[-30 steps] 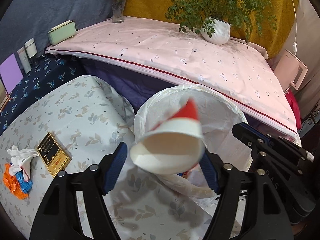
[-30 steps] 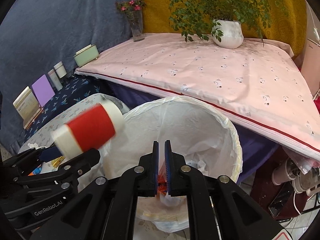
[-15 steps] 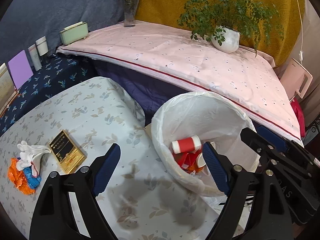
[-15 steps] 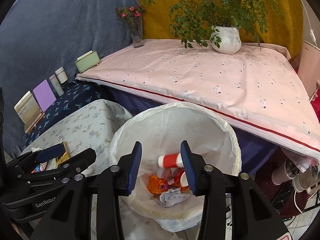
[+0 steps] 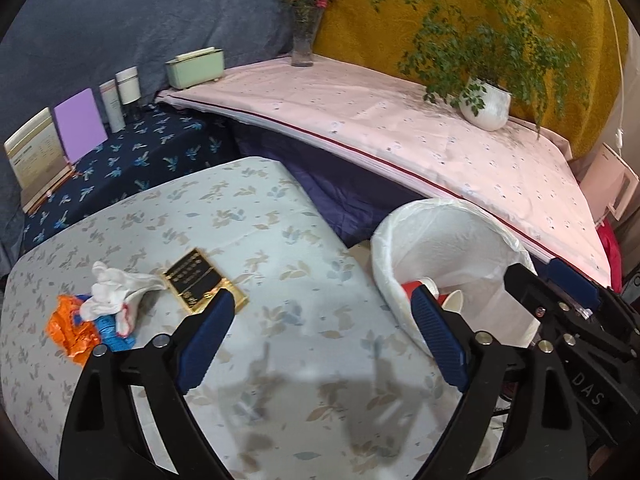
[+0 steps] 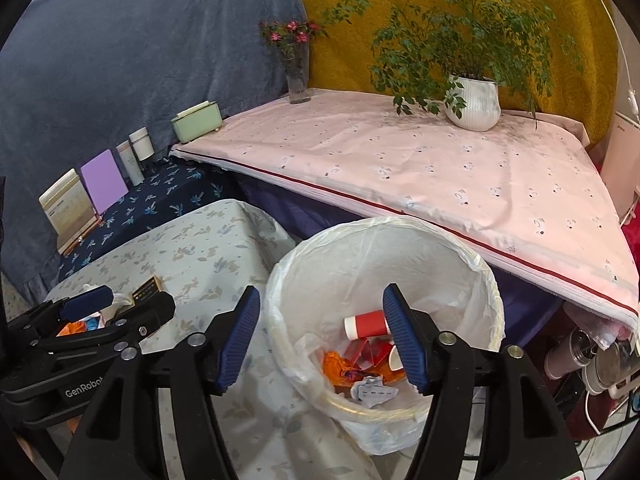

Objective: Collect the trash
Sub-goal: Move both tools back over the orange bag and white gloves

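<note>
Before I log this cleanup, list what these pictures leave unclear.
- Left wrist view: the bin contents, mostly hidden by its near rim and the left gripper.
- Right wrist view: the table trash pile, blocked by the left gripper.
- Both views: print on the gold box, too small.

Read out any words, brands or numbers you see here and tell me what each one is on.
"GenRobo", cut off by a finger: on the left gripper, seen from the right wrist camera.
"DAS": on the right gripper, seen from the left wrist camera.
Gold and black box on the table: rows of print, too small to read.
Cream card beside the purple one: print too blurred to read.
Crumpled paper in the bin: marks unreadable.
</note>
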The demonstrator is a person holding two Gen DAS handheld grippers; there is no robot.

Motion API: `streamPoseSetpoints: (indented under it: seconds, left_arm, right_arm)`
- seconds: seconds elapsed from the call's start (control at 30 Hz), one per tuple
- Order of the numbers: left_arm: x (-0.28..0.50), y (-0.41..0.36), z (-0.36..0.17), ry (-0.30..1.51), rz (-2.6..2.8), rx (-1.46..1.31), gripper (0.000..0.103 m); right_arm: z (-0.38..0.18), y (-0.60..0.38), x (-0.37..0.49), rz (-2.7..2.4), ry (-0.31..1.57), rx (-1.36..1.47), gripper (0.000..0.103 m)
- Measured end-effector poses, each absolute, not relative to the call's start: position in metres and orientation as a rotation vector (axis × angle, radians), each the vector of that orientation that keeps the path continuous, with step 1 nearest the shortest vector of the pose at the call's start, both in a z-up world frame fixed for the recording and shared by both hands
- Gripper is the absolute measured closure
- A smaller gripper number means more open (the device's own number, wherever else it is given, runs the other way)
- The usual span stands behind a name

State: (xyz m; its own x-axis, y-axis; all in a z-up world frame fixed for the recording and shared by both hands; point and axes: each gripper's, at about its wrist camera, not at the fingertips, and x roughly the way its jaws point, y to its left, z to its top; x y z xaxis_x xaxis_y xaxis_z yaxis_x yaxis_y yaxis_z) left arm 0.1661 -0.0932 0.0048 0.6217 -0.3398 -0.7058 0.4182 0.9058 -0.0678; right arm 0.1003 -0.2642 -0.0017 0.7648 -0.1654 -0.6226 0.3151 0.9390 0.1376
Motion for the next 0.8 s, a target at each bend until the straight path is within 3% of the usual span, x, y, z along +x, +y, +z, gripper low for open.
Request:
streamPoseSetpoints:
  seconds: [0.07, 0.8]
  left_arm:
    - [0.167, -0.082, 0.006, 0.785, -0.420, 0.090, 0.014]
    - [0.171, 0.057, -0.008, 0.795, -0.184, -0.004, 0.012]
  right_arm:
    - [0.001, -0.256, 0.100, -0.264, 0.642, 0.233, 0.032]
    - [0.006, -0.135, 0.119, -0.095, 0.679, 0.124, 0.022]
